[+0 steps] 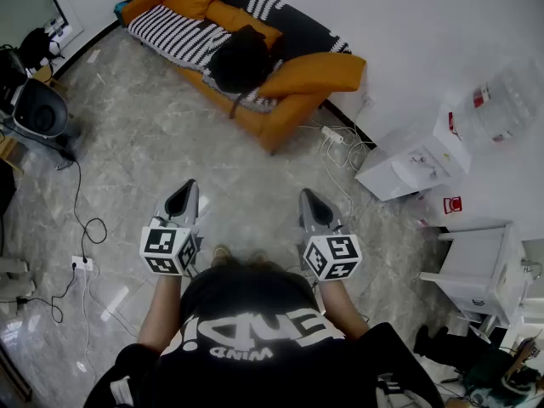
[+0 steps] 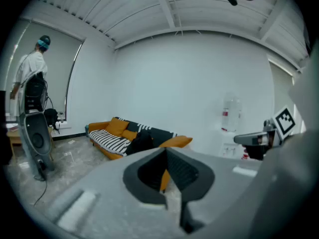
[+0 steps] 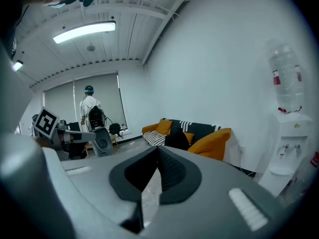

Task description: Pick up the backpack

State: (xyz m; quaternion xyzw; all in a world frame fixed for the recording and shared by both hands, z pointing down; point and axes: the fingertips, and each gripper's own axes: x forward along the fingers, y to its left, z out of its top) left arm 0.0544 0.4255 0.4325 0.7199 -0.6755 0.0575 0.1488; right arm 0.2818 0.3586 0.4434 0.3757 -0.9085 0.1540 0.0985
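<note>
— While we stand on the pale stone floor [image 1: 153,151], where is the backpack [image 1: 240,58]?

— On the orange sofa [image 1: 280,117], well ahead of us; it sits on the seat about midway along, leaning toward the big orange cushion [image 1: 316,70] at the sofa's right end as we look at it; a striped blanket [image 1: 170,32] covers the seat toward the left end.

— And how do we hold our grippers?

— Both out in front of us, side by side and apart, tilted slightly down toward the sofa; the left gripper [image 1: 189,187] has its fingers pressed together and holds no object; the right gripper [image 1: 306,195] is the same, tips meeting, empty.

— Are we near the backpack?

— Well apart from it; bare floor lies between our grippers and the sofa's front edge.

— What else do we see?

— A white water dispenser [image 1: 408,164] stands by the wall to the right of the sofa; white cables [image 1: 340,147] lie on the floor between the two; a black cable [image 1: 81,219] trails over the floor on our left; in both gripper views a person [image 3: 88,106] stands at the far side of the room.
</note>
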